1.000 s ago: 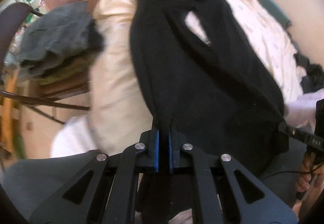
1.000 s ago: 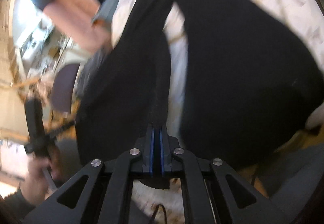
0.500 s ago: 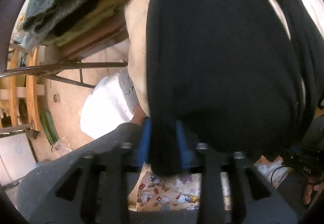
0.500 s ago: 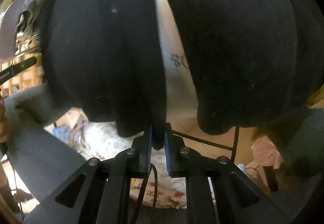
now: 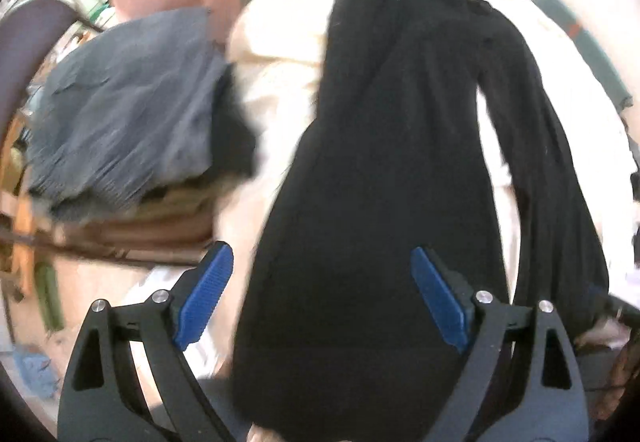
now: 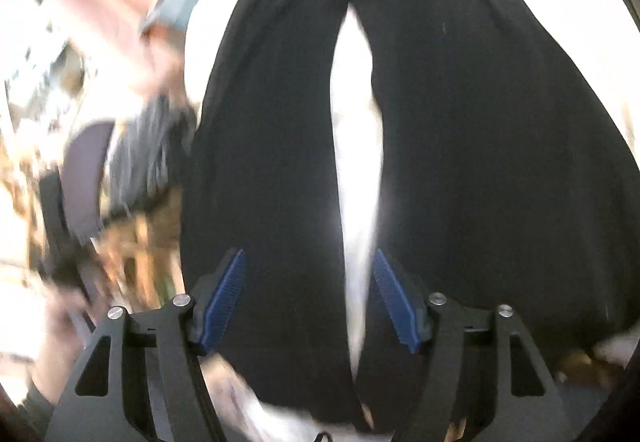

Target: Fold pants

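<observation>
The black pants (image 5: pixel 380 170) are being left spread lengthwise on the cream bedding (image 5: pixel 280 90), legs apart. The left gripper (image 5: pixel 320 298) and right gripper (image 6: pixel 308 294), jaws just opened wide, are gripping nothing; folding is judged barely begun.

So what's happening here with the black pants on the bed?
A person is folding black pants on a cream bedspread with a handheld tool in each hand. Both the left tool and the right tool have just been opening and stand open above the fabric, gripping nothing. The pants lie lengthwise with a gap between the two legs. Other folded clothes sit alongside.
</observation>
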A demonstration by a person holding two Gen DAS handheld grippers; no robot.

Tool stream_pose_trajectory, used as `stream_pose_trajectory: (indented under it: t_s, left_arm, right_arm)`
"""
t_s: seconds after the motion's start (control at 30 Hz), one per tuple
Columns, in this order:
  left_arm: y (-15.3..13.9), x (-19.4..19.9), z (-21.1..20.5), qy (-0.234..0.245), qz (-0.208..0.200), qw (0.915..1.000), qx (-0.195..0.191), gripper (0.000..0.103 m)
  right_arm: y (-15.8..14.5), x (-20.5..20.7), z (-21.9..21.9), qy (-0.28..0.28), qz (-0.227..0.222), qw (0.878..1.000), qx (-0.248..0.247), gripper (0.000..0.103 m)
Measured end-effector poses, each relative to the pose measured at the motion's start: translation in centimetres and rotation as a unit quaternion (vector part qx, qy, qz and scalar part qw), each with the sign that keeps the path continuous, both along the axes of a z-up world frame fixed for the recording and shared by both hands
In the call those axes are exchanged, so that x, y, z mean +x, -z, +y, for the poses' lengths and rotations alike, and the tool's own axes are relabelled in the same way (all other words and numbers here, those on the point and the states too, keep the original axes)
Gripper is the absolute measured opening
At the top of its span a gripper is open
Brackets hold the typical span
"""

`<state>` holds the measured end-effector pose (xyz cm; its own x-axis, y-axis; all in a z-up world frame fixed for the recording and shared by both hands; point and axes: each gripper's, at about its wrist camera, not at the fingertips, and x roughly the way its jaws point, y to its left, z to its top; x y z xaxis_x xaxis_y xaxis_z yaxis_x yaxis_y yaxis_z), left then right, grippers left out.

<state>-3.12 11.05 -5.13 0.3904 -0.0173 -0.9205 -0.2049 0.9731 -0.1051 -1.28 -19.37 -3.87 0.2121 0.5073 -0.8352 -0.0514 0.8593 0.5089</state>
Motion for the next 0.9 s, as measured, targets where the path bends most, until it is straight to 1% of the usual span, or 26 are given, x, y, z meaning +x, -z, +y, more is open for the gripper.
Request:
stream_pose_trajectory:
  t_s: [0.03, 0.07, 0.1, 0.13, 0.17, 0.2, 0.23, 0.27, 0.3, 0.33, 0.37, 0.4, 0.43, 0.47, 0.53, 0.6, 0.67, 0.7, 0.73, 0.77, 0.83, 0.9]
  left_arm:
    - [0.8, 1.0, -0.3, 0.001, -0.009, 1.0000, 0.003, 0.089]
    - [1.3, 1.7, -0.8, -0.002, -0.009, 0.9999, 0.009, 0.089]
    - [2.2, 3.0, -0.9, -0.010, 0.002, 0.9999, 0.013, 0.089]
    - [3.2, 4.6, -0.7, -0.012, 0.016, 0.9998, 0.007, 0.089]
    - [3.7, 5.7, -0.9, -0.008, 0.020, 0.9998, 0.001, 0.089]
    - [4.3, 6.8, -0.9, -0.003, 0.019, 0.9998, 0.006, 0.089]
    - [5.1, 7.7, -1.3, 0.008, 0.023, 0.9992, 0.031, 0.089]
    - [6.1, 8.6, -1.9, 0.020, 0.040, 0.9970, 0.063, 0.089]
    - [7.1, 9.2, -2.0, 0.027, 0.059, 0.9952, 0.073, 0.089]
    - [8.2, 9.4, -1.7, 0.027, 0.085, 0.9937, 0.068, 0.089]
    - [9.0, 9.5, -1.5, 0.020, 0.103, 0.9925, 0.062, 0.089]
    - [9.5, 9.6, -1.2, 0.012, 0.118, 0.9913, 0.056, 0.089]
    - [10.0, 9.7, -0.9, 0.004, 0.131, 0.9900, 0.053, 0.089]
    - [10.1, 9.8, -0.8, 0.002, 0.134, 0.9895, 0.054, 0.089]
    - [9.9, 9.7, -0.7, 0.011, 0.129, 0.9896, 0.062, 0.089]
    - [8.8, 9.3, -0.7, 0.020, 0.111, 0.9915, 0.065, 0.089]
    - [7.9, 9.0, -0.5, 0.021, 0.098, 0.9933, 0.058, 0.089]
    - [7.4, 8.9, -0.3, 0.019, 0.092, 0.9942, 0.052, 0.089]
    - [6.9, 8.6, 0.0, 0.015, 0.083, 0.9955, 0.044, 0.089]
    - [6.6, 8.4, 0.1, 0.012, 0.079, 0.9960, 0.041, 0.089]
    - [6.1, 7.7, 0.3, 0.013, 0.074, 0.9963, 0.042, 0.089]
    - [6.2, 7.2, 0.4, 0.014, 0.076, 0.9957, 0.051, 0.089]
  right_arm:
    - [0.4, 1.9, 0.2, 0.012, -0.011, 1.000, 0.002, 0.068]
    - [1.1, 3.4, 0.8, 0.018, -0.019, 1.000, -0.001, 0.067]
    - [2.2, 5.1, 1.4, 0.020, -0.019, 1.000, -0.010, 0.066]
    - [3.4, 7.0, 2.0, 0.025, -0.009, 1.000, -0.014, 0.064]
    - [4.2, 8.3, 2.7, 0.025, -0.001, 1.000, -0.007, 0.063]
    - [5.7, 9.6, 4.0, 0.017, 0.009, 1.000, -0.005, 0.057]
    - [7.1, 10.8, 5.6, 0.005, 0.016, 1.000, -0.026, 0.057]
    - [8.0, 11.4, 6.9, -0.011, 0.016, 0.999, -0.050, 0.057]
    - [9.2, 12.2, 8.7, -0.037, 0.013, 0.996, -0.076, 0.057]
    - [10.4, 12.5, 10.4, -0.065, 0.011, 0.993, -0.097, 0.057]
    - [11.9, 12.9, 12.0, -0.099, 0.015, 0.985, -0.139, 0.057]
    - [13.1, 12.8, 12.7, -0.118, 0.028, 0.977, -0.173, 0.056]
    - [14.0, 12.5, 13.1, -0.139, 0.040, 0.970, -0.198, 0.056]
    - [13.9, 12.0, 13.1, -0.159, 0.036, 0.962, -0.219, 0.056]
    - [13.7, 10.8, 12.0, -0.169, 0.051, 0.948, -0.265, 0.056]
    - [13.5, 9.2, 10.1, -0.170, 0.065, 0.941, -0.286, 0.056]
    - [12.9, 7.9, 8.9, -0.160, 0.071, 0.943, -0.284, 0.056]
    - [12.3, 7.4, 8.8, -0.158, 0.073, 0.947, -0.268, 0.056]
    - [11.2, 7.0, 8.7, -0.150, 0.062, 0.960, -0.229, 0.055]
    - [10.3, 6.8, 8.9, -0.140, 0.047, 0.966, -0.212, 0.055]
    - [8.6, 6.4, 10.0, -0.118, -0.001, 0.974, -0.194, 0.056]
    - [8.4, 5.9, 12.0, -0.120, -0.027, 0.980, -0.158, 0.056]
